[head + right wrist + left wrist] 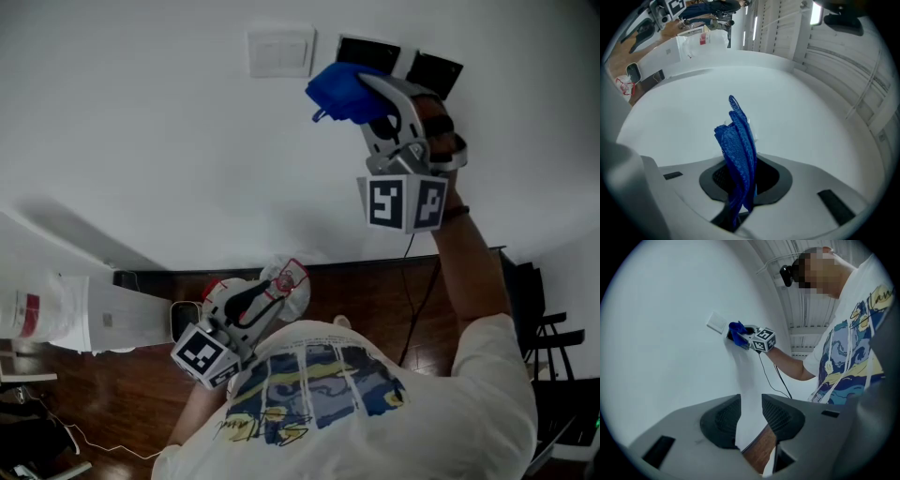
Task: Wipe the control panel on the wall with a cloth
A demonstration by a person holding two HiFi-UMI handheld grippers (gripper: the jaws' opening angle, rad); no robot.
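Observation:
Two dark control panels sit high on the white wall, beside a white switch plate. My right gripper is raised to them and shut on a bunched blue cloth, which lies against the lower left of the nearer panel. In the right gripper view the blue cloth stands up between the jaws of the right gripper, close to the wall. My left gripper hangs low by the person's chest. The left gripper is open and holds nothing, and its view shows the cloth at the panel.
A black cable hangs from the right gripper down past the dark baseboard. A white unit stands on the wooden floor at the left. A black chair is at the right. The person's arm reaches up to the wall.

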